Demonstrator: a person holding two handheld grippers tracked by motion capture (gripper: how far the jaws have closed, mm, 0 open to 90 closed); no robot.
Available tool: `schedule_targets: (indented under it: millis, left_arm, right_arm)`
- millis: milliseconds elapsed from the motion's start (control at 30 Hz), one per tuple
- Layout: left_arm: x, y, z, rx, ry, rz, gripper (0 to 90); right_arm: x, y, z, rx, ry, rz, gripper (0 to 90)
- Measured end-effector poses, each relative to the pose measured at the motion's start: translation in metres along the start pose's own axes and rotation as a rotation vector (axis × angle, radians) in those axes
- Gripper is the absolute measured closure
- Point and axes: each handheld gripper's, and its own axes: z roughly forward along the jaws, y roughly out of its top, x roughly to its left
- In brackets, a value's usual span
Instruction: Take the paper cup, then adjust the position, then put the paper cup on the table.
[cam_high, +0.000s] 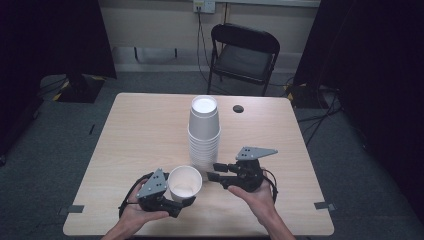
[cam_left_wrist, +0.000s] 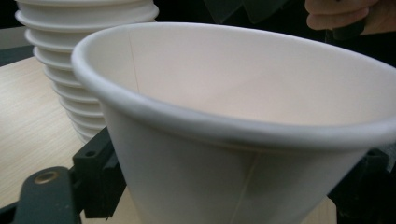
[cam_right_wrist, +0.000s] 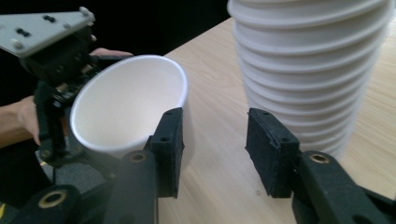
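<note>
A pale wooden desk carries a stack of white cups. Left gripper grasps a single cup near its front edge. The left gripper view shows that cup's rim close up. In the right gripper view, the right gripper is released, nothing between its jaws.

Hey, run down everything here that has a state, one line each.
Single cup: upright, mouth up, empty, held.
Cup stack: upside down, nested, standing on the table.
Left hand-held gripper: clamped on the single cup.
Right hand-held gripper: jaws apart, nothing between.
Folding chair: unfolded, vacant.
</note>
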Motion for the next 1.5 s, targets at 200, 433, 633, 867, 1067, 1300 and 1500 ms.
schedule_targets:
  millis: [200, 433, 633, 867, 1067, 1300, 1500]
  left_arm:
    - [0.006, 0.002, -0.005, -0.021, 0.031, -0.039, 15.2]
    - [0.014, 0.005, -0.013, -0.049, 0.065, -0.061, 15.3]
    - [0.019, 0.013, -0.020, -0.070, 0.081, -0.056, 15.4]
    - [0.025, 0.022, -0.026, -0.078, 0.116, -0.044, 15.3]
    - [0.039, 0.027, -0.034, -0.099, 0.151, -0.078, 15.4]
    - [0.064, 0.028, -0.043, -0.139, 0.243, -0.139, 15.4]
    - [0.076, 0.031, -0.046, -0.137, 0.306, -0.134, 15.4]
  right_arm:
    - [-0.004, -0.005, -0.005, 0.001, -0.053, -0.038, 46.5]
    - [-0.015, -0.011, -0.013, -0.002, -0.093, -0.023, 45.2]
    - [-0.023, -0.015, -0.020, -0.008, -0.129, -0.015, 45.1]
    - [-0.030, -0.020, -0.024, 0.001, -0.179, -0.020, 42.6]
    - [-0.038, -0.024, -0.027, 0.006, -0.218, -0.008, 41.4]
    - [-0.042, -0.025, -0.029, -0.001, -0.221, 0.001, 41.1]
    - [-0.047, -0.028, -0.029, 0.003, -0.227, 0.016, 41.1]
